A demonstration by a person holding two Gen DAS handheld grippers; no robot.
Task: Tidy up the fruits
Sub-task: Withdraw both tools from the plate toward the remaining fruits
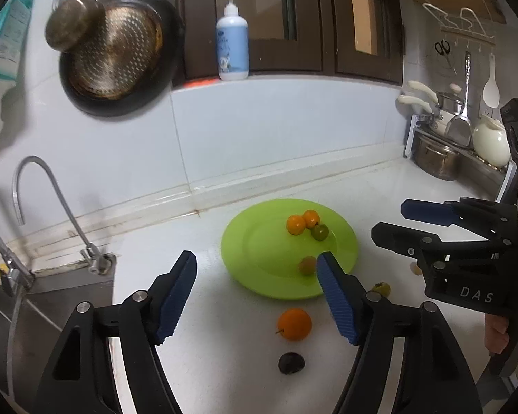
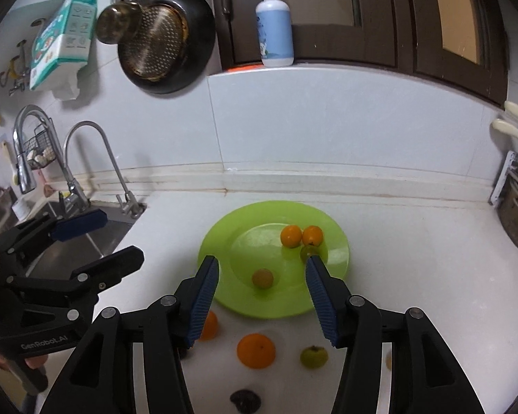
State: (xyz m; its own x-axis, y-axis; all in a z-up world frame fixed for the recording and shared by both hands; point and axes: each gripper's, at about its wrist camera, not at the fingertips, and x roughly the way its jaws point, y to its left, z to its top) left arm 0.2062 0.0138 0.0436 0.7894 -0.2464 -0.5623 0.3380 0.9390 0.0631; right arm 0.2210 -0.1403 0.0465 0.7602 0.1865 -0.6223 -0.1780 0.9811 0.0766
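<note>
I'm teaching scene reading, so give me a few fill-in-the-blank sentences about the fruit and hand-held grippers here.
1. The plate is coloured ____.
2. The number of fruits on the plate is ____.
3. The big orange lies on the ____, not the plate.
4. Both the left hand-held gripper and the right hand-held gripper hold ____.

Missing words: green; four; counter; nothing
</note>
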